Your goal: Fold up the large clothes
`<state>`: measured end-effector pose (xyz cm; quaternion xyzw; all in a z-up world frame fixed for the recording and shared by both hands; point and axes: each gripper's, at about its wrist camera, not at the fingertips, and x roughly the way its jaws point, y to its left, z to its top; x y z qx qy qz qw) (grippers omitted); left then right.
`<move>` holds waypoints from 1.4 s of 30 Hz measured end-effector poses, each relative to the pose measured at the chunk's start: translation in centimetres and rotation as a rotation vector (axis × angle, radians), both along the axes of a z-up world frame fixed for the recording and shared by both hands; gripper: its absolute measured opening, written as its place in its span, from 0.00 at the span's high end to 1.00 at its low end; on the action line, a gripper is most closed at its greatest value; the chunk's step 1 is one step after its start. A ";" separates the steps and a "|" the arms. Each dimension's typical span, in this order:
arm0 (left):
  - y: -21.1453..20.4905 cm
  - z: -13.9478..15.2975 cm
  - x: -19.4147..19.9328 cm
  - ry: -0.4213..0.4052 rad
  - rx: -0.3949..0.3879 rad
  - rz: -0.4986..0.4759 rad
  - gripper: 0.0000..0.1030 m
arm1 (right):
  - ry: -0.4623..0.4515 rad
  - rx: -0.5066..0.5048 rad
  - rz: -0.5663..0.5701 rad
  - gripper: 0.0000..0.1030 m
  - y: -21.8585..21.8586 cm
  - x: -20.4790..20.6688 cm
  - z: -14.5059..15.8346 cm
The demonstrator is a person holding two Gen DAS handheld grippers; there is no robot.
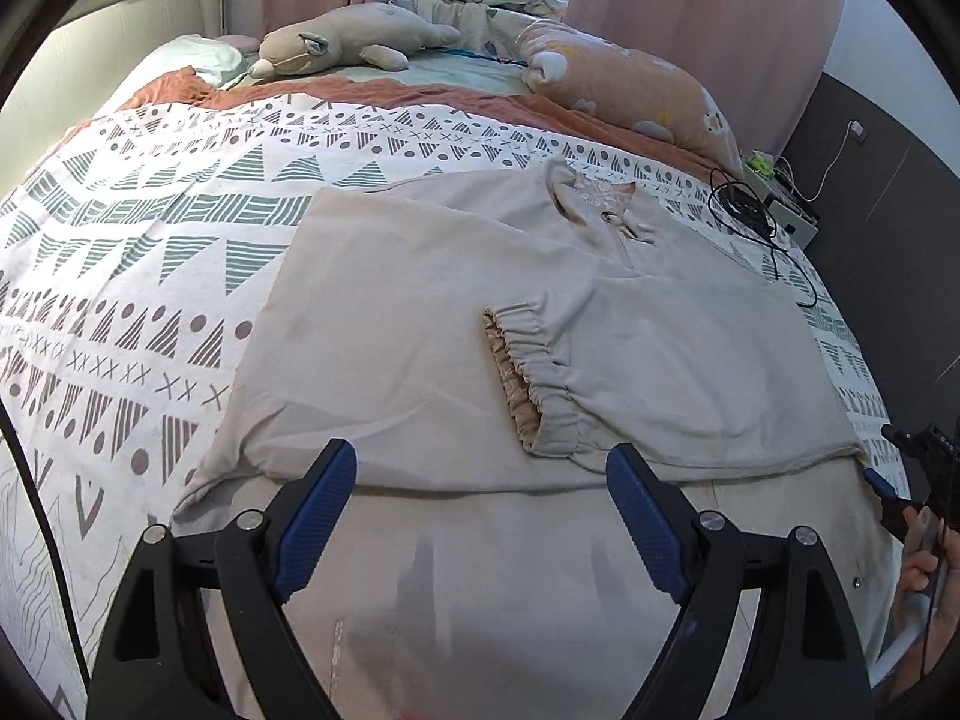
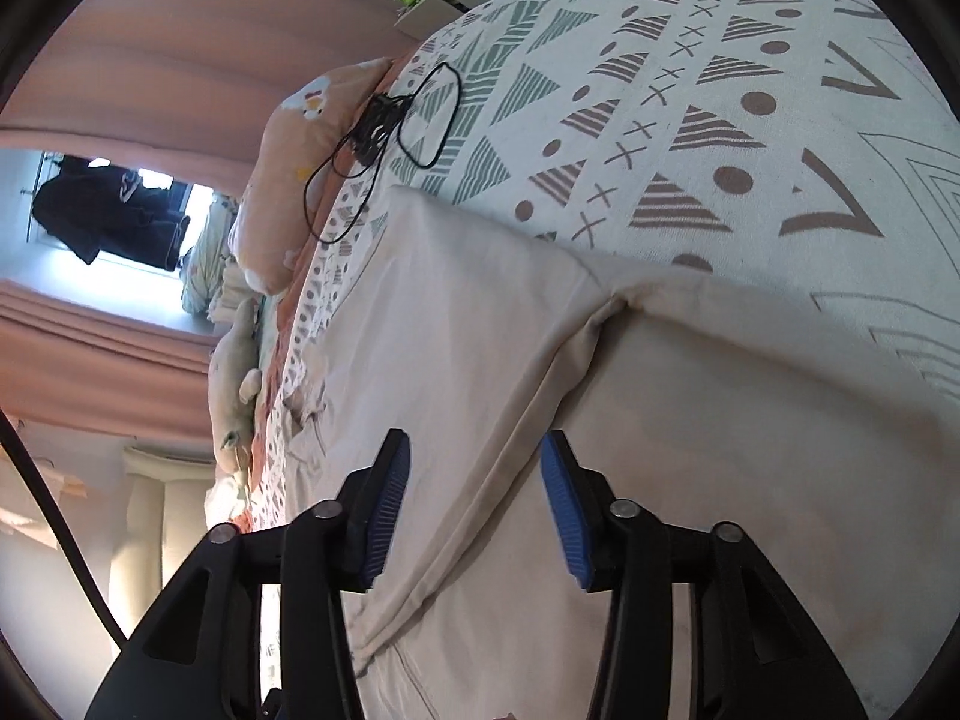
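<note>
So the big beige garment [image 1: 420,312] is laid out flat on the patterned bedspread [image 1: 150,252], already folded over on itself, with one elastic-cuffed sleeve [image 1: 528,384] tucked across the middle. That placement looks deliberate: sleeve in first so the body can be folded into a neat rectangle.

The left gripper [image 1: 480,516] hovers over the near fold edge with its blue pads spread wide and nothing between them. The right gripper [image 2: 474,510] sits over a raised ridge of the same cloth [image 2: 540,372], jaws parted about halfway, and the pads aren't pinching the fabric. Both look like they've let go, probably lining up for the next fold.

Stuff around: a black cable [image 1: 762,222] lies coiled on the bedspread near the collar side, close enough to snag if the garment gets dragged that way. A plush toy [image 1: 354,42] and an orange pillow [image 1: 636,90] sit up by the head, well apart from the work.
</note>
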<state>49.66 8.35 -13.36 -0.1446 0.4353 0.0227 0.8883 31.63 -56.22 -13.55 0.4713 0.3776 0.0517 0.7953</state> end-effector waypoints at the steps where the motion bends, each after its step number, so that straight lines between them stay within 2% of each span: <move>1: 0.3 0.2 -0.6 -0.007 -0.020 0.004 0.11 | -0.002 -0.016 0.002 0.32 0.1 -0.3 0.3; 3: 1.1 0.7 -2.0 -0.020 -0.057 0.017 0.11 | -0.011 -0.048 0.002 0.28 0.3 -1.1 0.9; 9: 3.1 1.5 -6.3 -0.053 -0.088 0.063 0.10 | -0.007 -0.102 -0.022 0.19 0.8 -3.2 2.5; 10: 3.5 1.7 -7.1 -0.064 -0.096 0.072 0.07 | -0.009 -0.106 -0.023 0.19 1.0 -3.6 2.9; 11: 4.0 1.8 -7.9 -0.072 -0.103 0.083 0.00 | -0.017 -0.116 -0.022 0.18 1.2 -4.1 3.4; 12: 4.3 1.9 -8.6 -0.082 -0.116 0.091 0.00 | -0.025 -0.133 -0.015 0.17 1.3 -4.7 3.9; 15: 5.5 2.4 -10.9 -0.125 -0.176 0.120 0.00 | -0.054 -0.153 -0.005 0.08 1.5 -7.2 4.6; 17: 5.9 2.8 -12.3 -0.163 -0.171 0.131 0.00 | -0.066 -0.159 0.002 0.00 1.8 -8.9 4.7; 20: 5.8 3.3 -14.3 -0.190 -0.112 0.142 0.00 | -0.084 -0.173 0.018 0.00 2.1 -10.9 4.8; 24: 5.6 3.3 -17.3 -0.218 -0.079 0.117 0.00 | -0.115 -0.186 0.027 0.00 2.4 -13.9 4.4; 26: 5.6 3.2 -18.7 -0.212 -0.068 0.108 0.00 | -0.115 -0.162 0.033 0.00 1.9 -15.2 3.8; 29: 6.1 3.4 -20.9 -0.208 -0.094 0.114 0.00 | -0.124 -0.115 0.060 0.00 1.8 -17.2 2.9; 31: 6.3 4.1 -22.5 -0.237 -0.099 0.144 0.00 | -0.141 -0.078 0.112 0.00 1.8 -18.1 2.5; 34: 6.6 4.9 -25.0 -0.286 -0.099 0.206 0.00 | -0.145 -0.101 0.134 0.00 1.8 -19.4 2.4; 36: 6.6 4.9 -26.1 -0.288 -0.111 0.233 0.00 | -0.182 -0.096 0.142 0.00 1.5 -20.2 2.9; 38: 6.6 4.9 -27.2 -0.289 -0.131 0.243 0.00 | -0.178 -0.158 0.128 0.00 1.3 -21.0 3.3; 42: 6.0 5.3 -29.5 -0.316 -0.149 0.250 0.00 | -0.186 -0.160 0.147 0.00 1.4 -22.7 3.4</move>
